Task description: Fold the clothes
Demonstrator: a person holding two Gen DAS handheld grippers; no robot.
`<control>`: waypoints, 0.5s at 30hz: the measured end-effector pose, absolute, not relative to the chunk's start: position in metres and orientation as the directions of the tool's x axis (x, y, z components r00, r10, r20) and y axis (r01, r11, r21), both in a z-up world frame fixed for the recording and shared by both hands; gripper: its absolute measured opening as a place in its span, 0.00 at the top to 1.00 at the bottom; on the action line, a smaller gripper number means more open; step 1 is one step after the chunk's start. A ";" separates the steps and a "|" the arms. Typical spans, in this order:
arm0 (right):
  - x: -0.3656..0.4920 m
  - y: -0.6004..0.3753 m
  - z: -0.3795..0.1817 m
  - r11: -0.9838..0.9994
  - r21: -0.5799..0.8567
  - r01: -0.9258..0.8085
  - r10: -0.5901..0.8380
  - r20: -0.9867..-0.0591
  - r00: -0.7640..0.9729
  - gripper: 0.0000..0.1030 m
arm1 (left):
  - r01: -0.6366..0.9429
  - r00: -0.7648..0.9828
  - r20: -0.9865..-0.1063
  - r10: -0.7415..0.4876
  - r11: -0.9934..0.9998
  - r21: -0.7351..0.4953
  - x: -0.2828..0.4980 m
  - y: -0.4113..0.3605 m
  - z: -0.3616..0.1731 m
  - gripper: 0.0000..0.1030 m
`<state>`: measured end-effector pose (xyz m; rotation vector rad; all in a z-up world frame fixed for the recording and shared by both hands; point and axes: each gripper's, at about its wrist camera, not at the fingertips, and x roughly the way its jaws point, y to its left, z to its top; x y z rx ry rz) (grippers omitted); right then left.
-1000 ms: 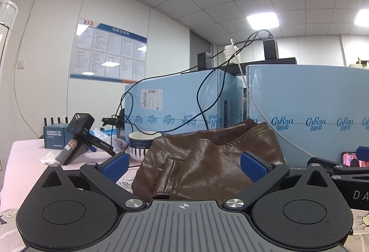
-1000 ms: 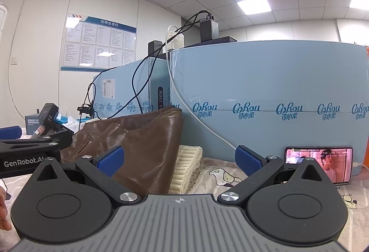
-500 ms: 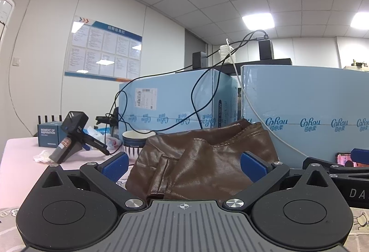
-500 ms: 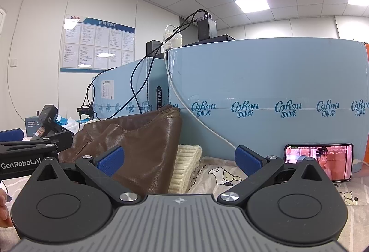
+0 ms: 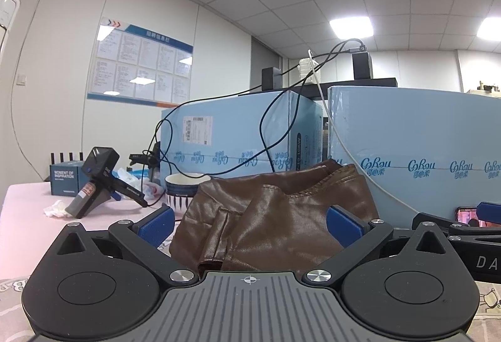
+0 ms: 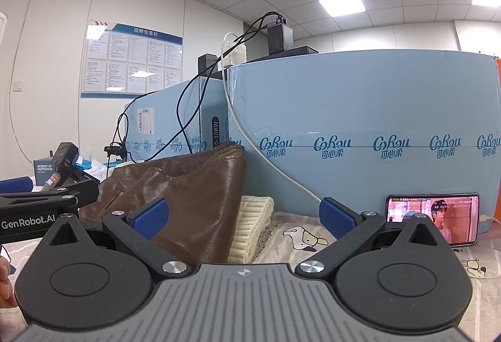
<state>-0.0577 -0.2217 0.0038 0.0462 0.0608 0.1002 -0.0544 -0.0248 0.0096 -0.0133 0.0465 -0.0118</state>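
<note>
Folding looks barely begun: the brown leather jacket [image 5: 275, 216] is lying heaped against the blue boxes [image 6: 360, 129], while the left gripper [image 5: 250, 221] and right gripper [image 6: 242, 215] are both hovering spread wide and empty before it.

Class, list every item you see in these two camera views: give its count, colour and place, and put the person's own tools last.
jacket: one, brown, heaped on the table before the boxes
knit cloth: one, cream, folded, right of the jacket
boxes: two, light blue, behind the clothes
phone: one, screen lit, leaning on the right box
bowl: one, white and blue, left of the jacket
small box: one, blue, far left
left tool: one, black with blue pads, open, empty
right tool: one, same colours, open, empty
</note>
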 end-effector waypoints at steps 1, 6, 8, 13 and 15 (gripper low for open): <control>-0.058 -0.222 0.004 0.994 0.049 -0.099 0.101 -0.058 0.993 0.00 | 0.012 0.999 -0.047 -0.012 1.000 -0.014 -0.054 -0.025 0.010 0.00; -0.057 -0.222 0.004 0.994 0.049 -0.099 0.102 -0.059 0.993 0.00 | 0.012 0.999 -0.047 -0.013 1.000 -0.016 -0.055 -0.024 0.010 0.00; -0.057 -0.223 0.004 0.994 0.049 -0.100 0.103 -0.059 0.993 0.00 | 0.013 0.999 -0.047 -0.013 1.000 -0.016 -0.054 -0.024 0.010 0.00; -0.057 -0.223 0.004 0.994 0.050 -0.101 0.104 -0.061 0.993 0.00 | 0.012 0.999 -0.047 -0.013 1.000 -0.017 -0.054 -0.024 0.010 0.00; -0.057 -0.223 0.003 0.994 0.051 -0.101 0.104 -0.062 0.993 0.00 | 0.012 0.999 -0.047 -0.013 1.000 -0.017 -0.054 -0.023 0.010 0.00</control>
